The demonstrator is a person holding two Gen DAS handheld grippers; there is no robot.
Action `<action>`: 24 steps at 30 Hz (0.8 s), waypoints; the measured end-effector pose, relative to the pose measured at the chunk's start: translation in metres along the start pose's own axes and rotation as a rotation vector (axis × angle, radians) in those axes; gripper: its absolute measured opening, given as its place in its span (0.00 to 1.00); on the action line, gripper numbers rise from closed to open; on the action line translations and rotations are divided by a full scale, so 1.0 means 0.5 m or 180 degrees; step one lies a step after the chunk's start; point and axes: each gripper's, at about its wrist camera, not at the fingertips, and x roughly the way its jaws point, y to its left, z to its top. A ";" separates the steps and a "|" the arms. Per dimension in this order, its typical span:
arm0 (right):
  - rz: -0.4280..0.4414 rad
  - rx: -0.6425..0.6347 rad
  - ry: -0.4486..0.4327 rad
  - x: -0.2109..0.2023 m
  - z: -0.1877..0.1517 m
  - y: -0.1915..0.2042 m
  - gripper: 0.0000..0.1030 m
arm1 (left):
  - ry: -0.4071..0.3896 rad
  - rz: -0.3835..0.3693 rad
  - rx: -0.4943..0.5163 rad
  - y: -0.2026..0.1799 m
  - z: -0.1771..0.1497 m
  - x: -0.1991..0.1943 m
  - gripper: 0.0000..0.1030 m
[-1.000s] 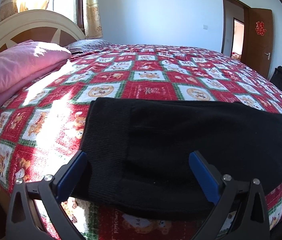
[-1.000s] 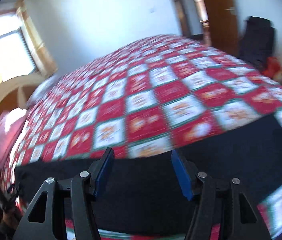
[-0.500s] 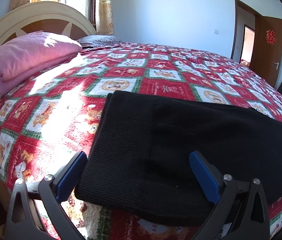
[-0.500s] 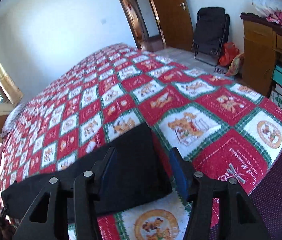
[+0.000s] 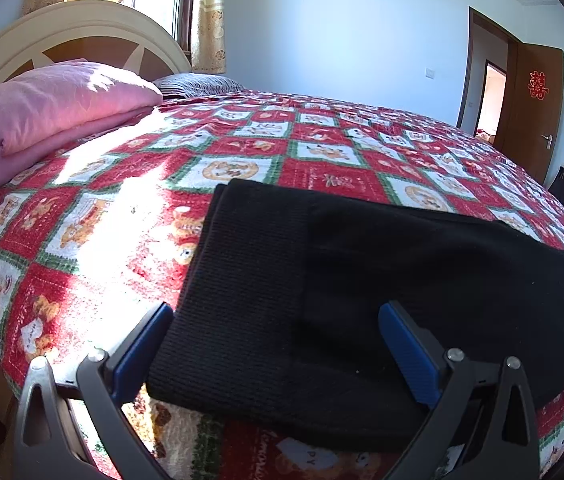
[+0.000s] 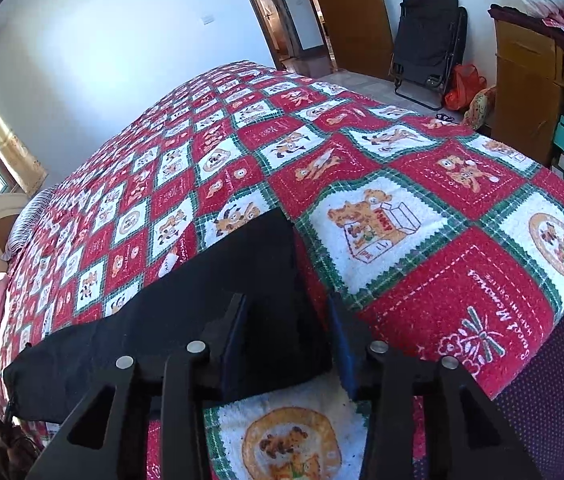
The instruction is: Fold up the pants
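Black pants [image 5: 401,264] lie stretched flat along the near edge of a bed with a red, white and green checked quilt [image 5: 321,176]. In the left wrist view the ribbed waistband [image 5: 242,280] lies between the wide-spread blue pads of my left gripper [image 5: 278,352], which is open and just above the cloth. The right wrist view shows the leg end of the pants [image 6: 274,280] between the fingers of my right gripper [image 6: 287,344]. Its jaws are closing, and the cloth still lies flat on the quilt [image 6: 421,288] without being pinched.
A folded pink blanket [image 5: 54,108] and a striped pillow [image 5: 198,82] lie by the headboard [image 5: 82,32]. Beyond the foot of the bed stand a black folded chair [image 6: 429,40], a red bag [image 6: 463,84] and a wooden cabinet [image 6: 529,80]. A brown door [image 5: 533,104] stands open.
My right gripper has swept right along the pants to the leg end, dropped closer to the bed, and its jaws have narrowed. My left gripper has stayed open at the waistband.
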 end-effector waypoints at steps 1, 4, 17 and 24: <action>-0.0005 -0.0053 0.0002 0.004 -0.003 0.006 0.41 | -0.0007 0.0001 -0.0002 0.000 0.000 0.000 1.00; -0.0053 -0.0171 -0.0075 0.007 -0.008 0.026 0.18 | -0.0010 0.0003 -0.0002 -0.001 -0.001 0.001 1.00; 0.0132 -0.0357 -0.0520 -0.058 -0.011 0.125 0.15 | 0.0018 -0.0003 -0.0007 0.001 0.001 0.001 1.00; 0.0336 -0.0766 -0.0677 -0.106 -0.034 0.248 0.14 | 0.0089 0.0022 -0.0033 0.002 0.007 -0.001 1.00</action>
